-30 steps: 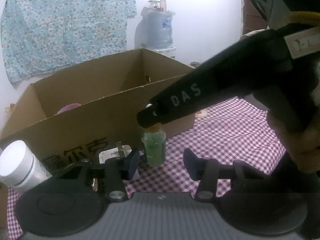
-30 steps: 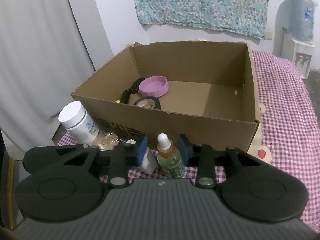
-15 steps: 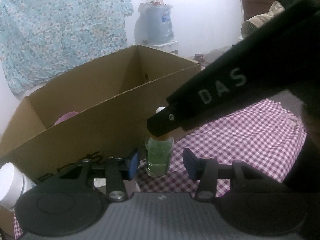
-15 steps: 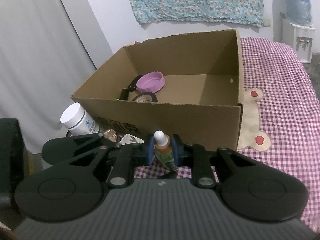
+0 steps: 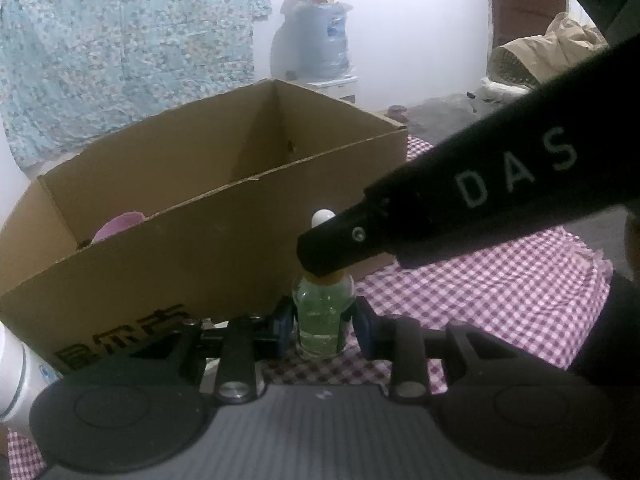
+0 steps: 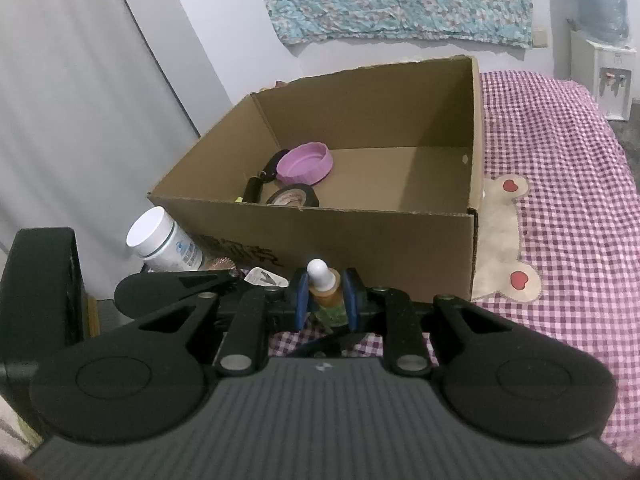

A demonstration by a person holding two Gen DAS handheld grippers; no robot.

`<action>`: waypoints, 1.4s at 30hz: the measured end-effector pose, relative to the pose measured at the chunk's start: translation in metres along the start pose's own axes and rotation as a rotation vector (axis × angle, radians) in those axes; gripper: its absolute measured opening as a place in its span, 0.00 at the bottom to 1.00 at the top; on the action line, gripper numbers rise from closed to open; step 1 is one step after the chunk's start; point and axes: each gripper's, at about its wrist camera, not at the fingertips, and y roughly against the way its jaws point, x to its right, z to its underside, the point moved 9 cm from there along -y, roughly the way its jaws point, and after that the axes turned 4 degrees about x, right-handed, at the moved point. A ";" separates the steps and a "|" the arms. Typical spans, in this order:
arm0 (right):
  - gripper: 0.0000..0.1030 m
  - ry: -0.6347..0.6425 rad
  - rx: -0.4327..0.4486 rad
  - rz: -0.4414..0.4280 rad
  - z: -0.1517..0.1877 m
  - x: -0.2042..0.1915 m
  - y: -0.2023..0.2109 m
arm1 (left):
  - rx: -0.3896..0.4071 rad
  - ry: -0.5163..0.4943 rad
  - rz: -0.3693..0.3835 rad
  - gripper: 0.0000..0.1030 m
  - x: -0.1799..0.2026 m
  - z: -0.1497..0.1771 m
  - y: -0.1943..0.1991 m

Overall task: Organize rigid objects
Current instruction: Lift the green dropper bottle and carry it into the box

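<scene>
A small dropper bottle (image 5: 322, 316) with green liquid, an orange collar and a white bulb stands on the checked cloth in front of the cardboard box (image 5: 200, 248). My left gripper (image 5: 323, 326) is closing, and its blue pads lie against both sides of the bottle's body. In the right wrist view, my right gripper (image 6: 325, 300) is shut on the orange collar of the same dropper bottle (image 6: 322, 286). The right gripper's black finger (image 5: 460, 208) crosses the left wrist view and hides the collar there. The cardboard box (image 6: 360, 236) is open on top.
Inside the box lie a purple lid (image 6: 306, 162), a black tape roll (image 6: 294, 198) and a black handle. A white jar (image 6: 160, 240) leans at the box's left front corner beside a small white packet (image 6: 264, 278). The checked cloth (image 6: 560, 200) spreads right.
The left jaws have narrowed from well apart onto the bottle's body. The right jaws have closed from around the bottle onto its collar. Both views have drawn slightly nearer.
</scene>
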 end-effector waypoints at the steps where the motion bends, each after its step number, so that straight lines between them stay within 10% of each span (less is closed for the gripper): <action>1: 0.18 0.001 -0.001 0.002 0.000 0.000 0.001 | -0.003 0.004 0.010 0.32 0.000 0.001 0.001; 20: 0.20 0.040 -0.027 0.027 0.004 -0.009 -0.003 | 0.035 0.007 0.022 0.32 -0.001 0.002 0.017; 31: 0.20 0.153 0.097 -0.062 -0.067 -0.065 0.033 | 0.122 -0.010 -0.056 0.32 -0.047 -0.068 0.077; 42: 0.20 0.066 -0.039 -0.125 -0.157 -0.042 -0.046 | -0.133 0.083 -0.011 0.32 -0.132 -0.117 -0.001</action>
